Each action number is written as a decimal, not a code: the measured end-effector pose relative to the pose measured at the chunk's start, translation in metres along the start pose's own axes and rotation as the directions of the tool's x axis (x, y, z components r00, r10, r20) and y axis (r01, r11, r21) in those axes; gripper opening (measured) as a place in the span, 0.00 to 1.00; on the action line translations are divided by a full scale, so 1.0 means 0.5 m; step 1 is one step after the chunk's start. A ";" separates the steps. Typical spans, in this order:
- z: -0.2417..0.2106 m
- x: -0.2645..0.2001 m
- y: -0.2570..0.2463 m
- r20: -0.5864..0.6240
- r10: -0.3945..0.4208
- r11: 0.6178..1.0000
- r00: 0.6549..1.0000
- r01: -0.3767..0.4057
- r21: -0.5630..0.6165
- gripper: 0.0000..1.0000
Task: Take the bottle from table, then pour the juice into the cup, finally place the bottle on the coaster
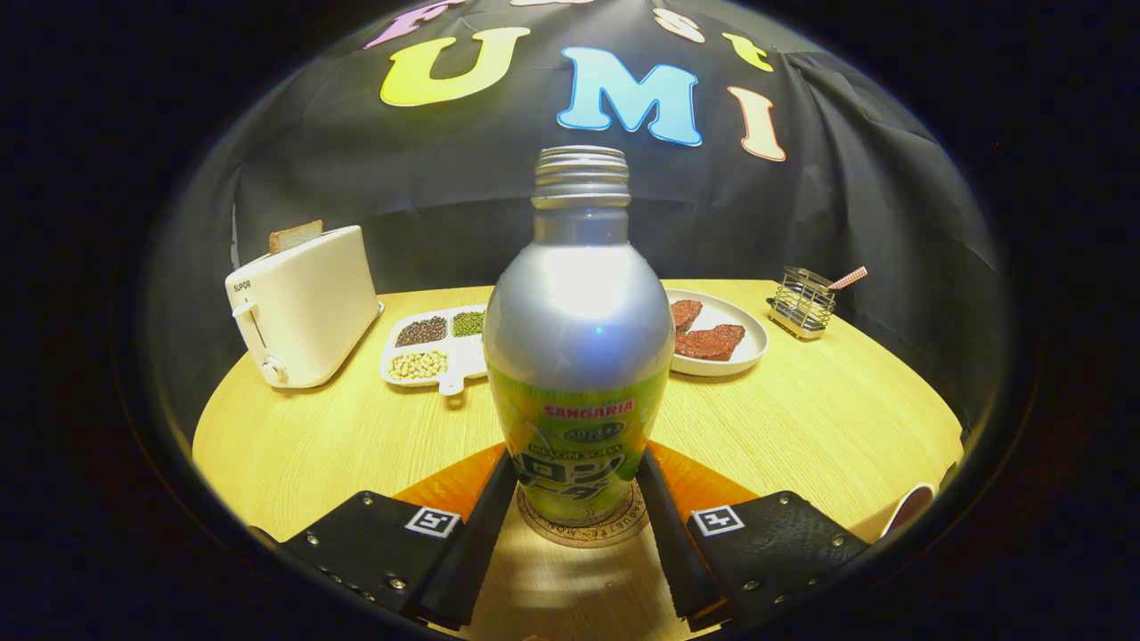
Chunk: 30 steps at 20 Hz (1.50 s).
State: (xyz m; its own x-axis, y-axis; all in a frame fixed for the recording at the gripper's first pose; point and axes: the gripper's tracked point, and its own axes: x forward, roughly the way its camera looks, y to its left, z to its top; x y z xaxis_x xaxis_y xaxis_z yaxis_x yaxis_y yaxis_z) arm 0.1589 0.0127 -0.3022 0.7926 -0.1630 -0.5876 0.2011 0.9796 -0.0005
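A silver bottle [579, 356] with a green label and an uncapped threaded neck stands upright on a round cork coaster [583, 534] on the wooden table [356, 445]. My gripper [577, 467] holds it low on the label, with one finger pressed against each side of its base. A white cup [910, 509] sits to the right of the right finger, at the table's near edge, and is only partly seen.
Beyond the bottle, a white toaster [303, 307] with a bread slice stands at the far left. A divided tray of beans [436, 347] lies beside it. A plate with meat pieces [726, 343] and a wire holder [804, 303] sit at the far right.
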 end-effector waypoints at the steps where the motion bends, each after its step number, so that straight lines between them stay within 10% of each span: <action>1: -0.001 0.000 0.000 0.000 0.000 1.000 1.000 0.000 -0.004 0.80; 6: 0.000 -0.014 0.010 -0.006 0.035 0.999 0.999 -0.035 0.001 0.98; 30: 0.313 -0.475 -0.057 0.437 0.168 0.984 0.884 -0.177 -0.019 0.97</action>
State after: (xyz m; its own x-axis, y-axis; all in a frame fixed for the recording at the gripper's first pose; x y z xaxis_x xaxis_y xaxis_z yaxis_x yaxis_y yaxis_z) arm 0.0552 0.0052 -0.0358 0.9857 -0.0310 -0.1656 0.0461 0.9950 0.0881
